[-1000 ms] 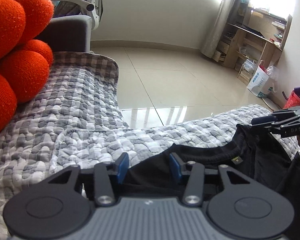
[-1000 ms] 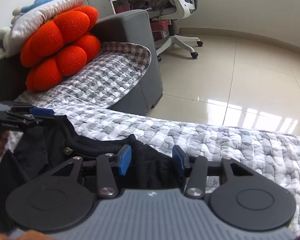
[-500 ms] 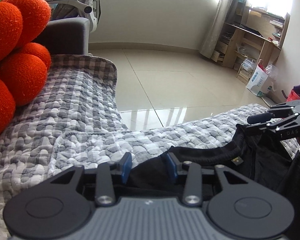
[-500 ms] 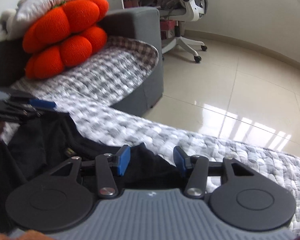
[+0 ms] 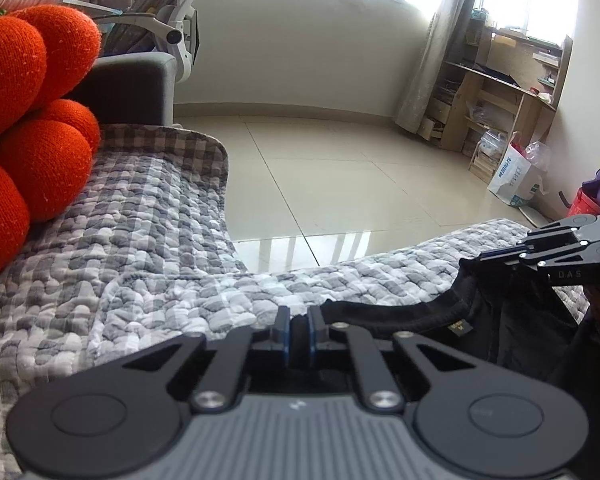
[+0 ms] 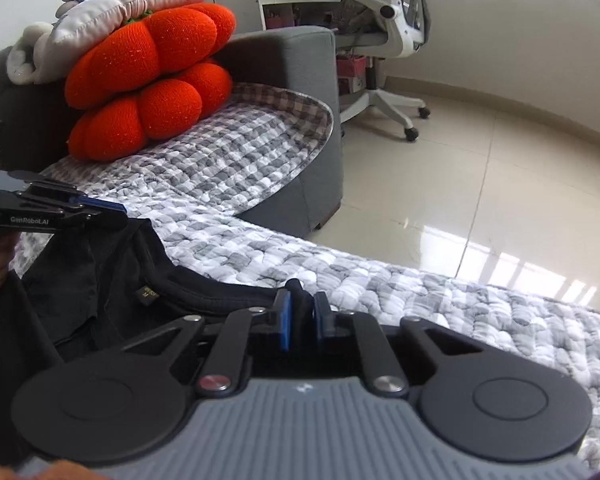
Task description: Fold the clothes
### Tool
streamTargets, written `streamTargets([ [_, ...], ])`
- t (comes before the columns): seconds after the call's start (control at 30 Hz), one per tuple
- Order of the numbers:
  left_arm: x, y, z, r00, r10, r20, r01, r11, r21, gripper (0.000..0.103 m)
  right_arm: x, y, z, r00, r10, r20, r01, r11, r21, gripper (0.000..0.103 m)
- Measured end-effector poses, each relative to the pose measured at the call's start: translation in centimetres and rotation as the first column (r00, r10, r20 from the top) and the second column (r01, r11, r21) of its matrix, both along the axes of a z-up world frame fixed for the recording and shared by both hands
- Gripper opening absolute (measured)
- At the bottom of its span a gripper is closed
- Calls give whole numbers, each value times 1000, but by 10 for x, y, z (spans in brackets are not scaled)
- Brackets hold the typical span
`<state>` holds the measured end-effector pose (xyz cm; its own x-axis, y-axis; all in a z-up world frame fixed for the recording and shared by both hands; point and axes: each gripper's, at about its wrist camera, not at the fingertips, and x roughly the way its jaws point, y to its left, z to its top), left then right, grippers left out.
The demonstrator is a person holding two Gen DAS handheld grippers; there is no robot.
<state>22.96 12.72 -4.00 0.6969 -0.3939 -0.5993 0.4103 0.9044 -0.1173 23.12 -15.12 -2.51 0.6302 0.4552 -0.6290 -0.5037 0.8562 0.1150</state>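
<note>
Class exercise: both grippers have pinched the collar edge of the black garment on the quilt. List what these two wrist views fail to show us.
- Black garment: its lower part is cut off in both views behind each gripper's body, so its type stays unclear.
- Neck label: print too small to read.
- Left gripper, right gripper: how much cloth lies between the pads is hidden.
- Quilt: its near part is hidden under the garment.
</note>
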Motion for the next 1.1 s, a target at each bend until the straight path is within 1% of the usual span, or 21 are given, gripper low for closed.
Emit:
streamTargets([
  [0.1, -10, -2, 7, 999, 13, 37, -13, 1000, -2, 7, -10, -3, 8, 999, -21, 39, 21, 1000, 10, 11],
  [0.2, -25, -1, 20, 997, 17, 71, -15, 1000, -16, 7, -22, -9, 20, 997, -33, 67, 30, 998, 48, 11],
  [0.4, -61, 2, 47, 990, 7, 138, -4, 1000, -20, 7, -60, -15, 45, 990, -46, 133, 36, 996, 78, 11],
  [0.53, -92, 4, 55, 987, -7, 160, 8, 1000, -2, 7, -92, -16, 54, 983, -64, 172, 51, 995, 81, 11],
  [0.63, -116, 5, 56, 986, -20, 166, 18, 1000, 9, 7, -118, -13, 57, 980, -56, 190, 44, 997, 69, 11],
  [0.8, -152, 7, 46, 991, -26, 131, 23, 999, 22, 7, -153, -7, 54, 984, -39, 172, 28, 998, 62, 11],
  [0.9, -168, 9, 36, 996, -29, 87, 26, 999, 26, 9, -168, -6, 48, 990, -38, 134, 30, 998, 62, 14],
  [0.93, -173, 9, 33, 997, -33, 73, 30, 999, 33, 9, -173, -5, 44, 993, -37, 116, 31, 998, 57, 15],
  [1.0, -182, 8, 27, 998, -43, 46, 41, 998, 51, 10, -181, -3, 38, 995, -38, 93, 34, 999, 42, 19],
  [1.1, -196, 6, 23, 997, -77, 15, 75, 994, 82, 10, -194, -3, 31, 998, -33, 58, 31, 999, 23, 20],
])
